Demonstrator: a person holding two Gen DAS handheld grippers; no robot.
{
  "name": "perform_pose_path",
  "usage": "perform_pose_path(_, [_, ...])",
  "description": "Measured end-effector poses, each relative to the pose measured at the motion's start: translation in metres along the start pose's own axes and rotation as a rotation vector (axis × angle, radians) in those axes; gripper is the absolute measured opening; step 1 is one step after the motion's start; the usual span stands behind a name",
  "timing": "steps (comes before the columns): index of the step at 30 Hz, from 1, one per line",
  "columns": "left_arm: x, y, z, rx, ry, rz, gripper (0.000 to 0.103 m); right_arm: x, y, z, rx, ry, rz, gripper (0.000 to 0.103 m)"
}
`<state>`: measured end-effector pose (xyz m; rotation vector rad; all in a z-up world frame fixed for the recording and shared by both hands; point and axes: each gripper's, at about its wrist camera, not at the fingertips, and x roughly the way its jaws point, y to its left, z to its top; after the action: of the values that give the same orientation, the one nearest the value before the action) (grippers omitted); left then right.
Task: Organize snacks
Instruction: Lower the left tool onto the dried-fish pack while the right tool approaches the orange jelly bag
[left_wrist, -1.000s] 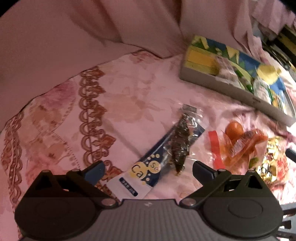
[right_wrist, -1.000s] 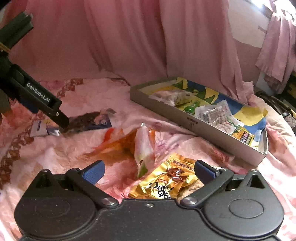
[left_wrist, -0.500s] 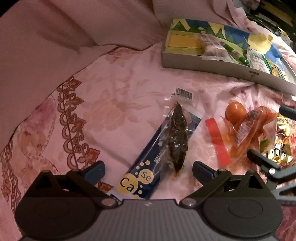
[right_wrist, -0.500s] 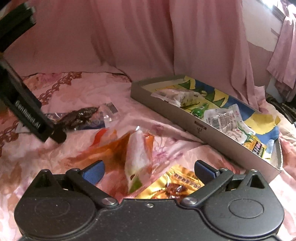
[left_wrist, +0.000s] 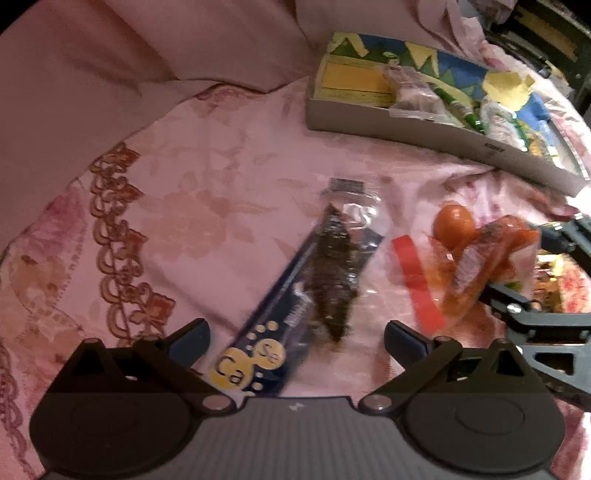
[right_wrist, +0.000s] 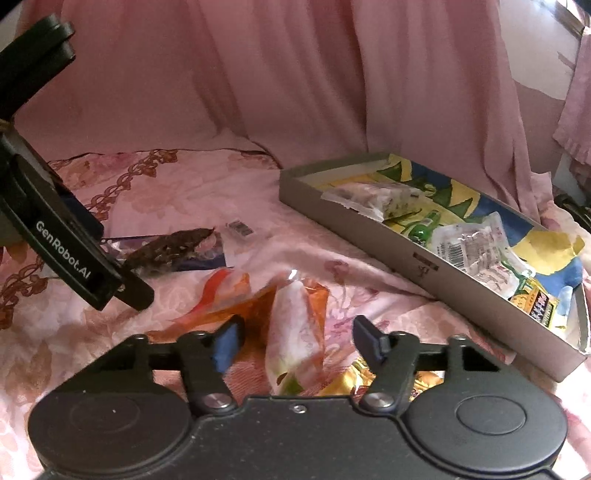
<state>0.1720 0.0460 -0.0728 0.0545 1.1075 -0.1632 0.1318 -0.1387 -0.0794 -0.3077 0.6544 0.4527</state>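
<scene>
Work toward the shallow grey cardboard box with the blue-and-yellow printed lining (right_wrist: 436, 258), which lies ahead and to the right of the right gripper (right_wrist: 295, 338) on the pink floral bedspread (right_wrist: 177, 192) and already holds several packets.

1. Right gripper: its jaws stand apart, partly narrowed, around the upright orange-and-white plastic snack packet (right_wrist: 295, 325). Neither pad visibly touches the film. Centre the packet between the pads before you squeeze; crinkled film is likely to slip or fold. The gold foil packet (right_wrist: 351, 380) lies just beneath; avoid pinching it too.

2. Left gripper (left_wrist: 295, 338): its jaws stand wide apart. The dark-blue sachet marked "Ca" and "Se" (left_wrist: 273, 332) lies between them, and the clear packet of dark dried snack (left_wrist: 332, 280) rests on the sachet, just ahead. Take one item only.
</scene>
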Motion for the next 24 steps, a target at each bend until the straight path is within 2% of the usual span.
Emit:
perform_pose_path(2, [-0.002, -0.001, -0.001, 0.001, 0.006, -0.033, 0.102, -0.001, 0.000, 0.001, 0.006, 0.004, 0.015, 0.048])
perform_pose_path(6, [-0.005, -0.004, -0.003, 0.011, 0.002, -0.055, 0.099, -0.004, 0.001, 0.002, 0.013, 0.012, 0.016, 0.044])
perform_pose_path(8, [-0.007, -0.004, -0.003, 0.013, -0.015, -0.043, 0.098, -0.008, -0.002, 0.002, 0.041, 0.022, 0.011, 0.037])
perform_pose_path(14, [-0.012, -0.007, -0.002, 0.033, -0.077, -0.011, 0.097, -0.024, -0.007, -0.002, 0.106, 0.046, 0.000, 0.037])
perform_pose_path(19, [-0.014, -0.015, -0.004, 0.091, -0.109, -0.014, 0.087, -0.032, -0.005, -0.003, 0.139, 0.079, -0.023, 0.037])
perform_pose_path(24, [-0.009, -0.019, -0.002, 0.113, -0.108, -0.007, 0.078, -0.040, -0.005, -0.006, 0.166, 0.098, -0.030, 0.037])
